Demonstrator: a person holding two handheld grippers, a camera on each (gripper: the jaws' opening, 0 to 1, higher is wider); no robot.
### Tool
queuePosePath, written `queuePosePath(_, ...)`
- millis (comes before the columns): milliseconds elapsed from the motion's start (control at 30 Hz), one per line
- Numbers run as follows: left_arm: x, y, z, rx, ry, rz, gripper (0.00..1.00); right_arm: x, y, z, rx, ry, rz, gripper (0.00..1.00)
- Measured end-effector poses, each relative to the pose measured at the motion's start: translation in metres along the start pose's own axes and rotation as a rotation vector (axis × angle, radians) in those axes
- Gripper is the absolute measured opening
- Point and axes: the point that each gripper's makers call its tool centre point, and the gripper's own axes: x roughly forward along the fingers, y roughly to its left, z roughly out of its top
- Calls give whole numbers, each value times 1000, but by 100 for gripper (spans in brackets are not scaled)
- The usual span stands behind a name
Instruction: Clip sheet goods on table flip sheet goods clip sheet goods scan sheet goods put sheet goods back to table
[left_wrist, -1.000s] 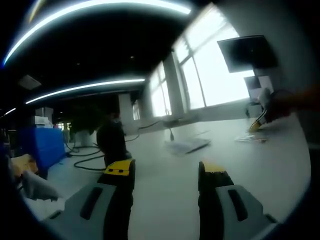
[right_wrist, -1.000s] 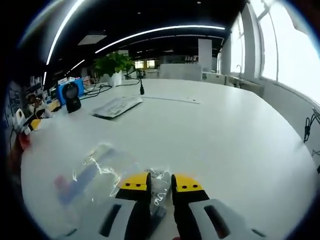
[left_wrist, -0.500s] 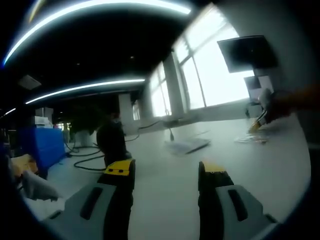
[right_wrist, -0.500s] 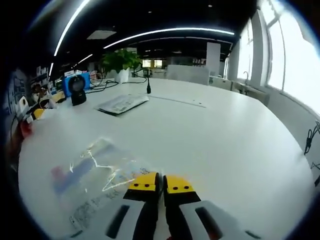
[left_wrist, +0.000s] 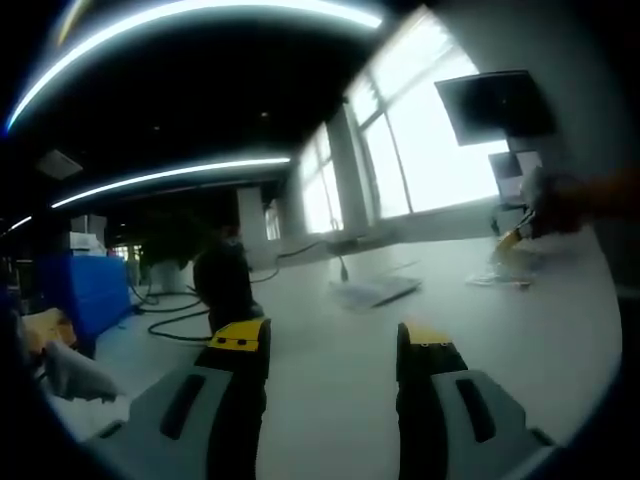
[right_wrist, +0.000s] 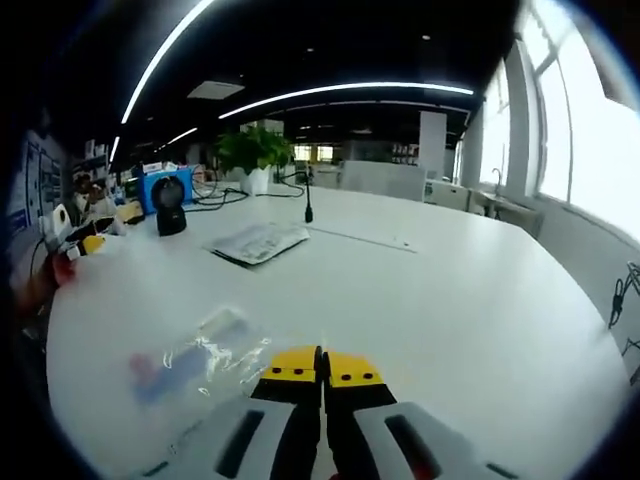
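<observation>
The sheet goods (right_wrist: 190, 365) are a clear plastic bag with blue and red contents, lying on the white table (right_wrist: 480, 310) left of my right gripper (right_wrist: 321, 357). That gripper's yellow-tipped jaws are pressed together on the bag's near edge. In the left gripper view the right gripper (left_wrist: 512, 239) shows far off at the right, with the bag (left_wrist: 503, 272) hanging from it down to the table. My left gripper (left_wrist: 335, 340) hovers low over the table, open, nothing between its jaws.
A flat keyboard-like pack (right_wrist: 262, 242) lies mid-table, with a black scanner (right_wrist: 171, 200) and a blue box (right_wrist: 150, 184) behind it. A potted plant (right_wrist: 250, 150) and a thin stand (right_wrist: 308, 204) are further back. A monitor (left_wrist: 495, 105) stands by the windows.
My right gripper's jaws have gone from slightly apart to shut on the bag's edge, and that edge has lifted a little. The left gripper has not moved.
</observation>
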Motion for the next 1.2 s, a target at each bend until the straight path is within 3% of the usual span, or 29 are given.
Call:
queuePosePath(867,-1,0,0,-3,-3,1,43,-47,51,70,87,-215,102,0)
queuePosePath(1200,-1,1,-1,-1,-2,2,43,-66,64,92,72,-331,123,0)
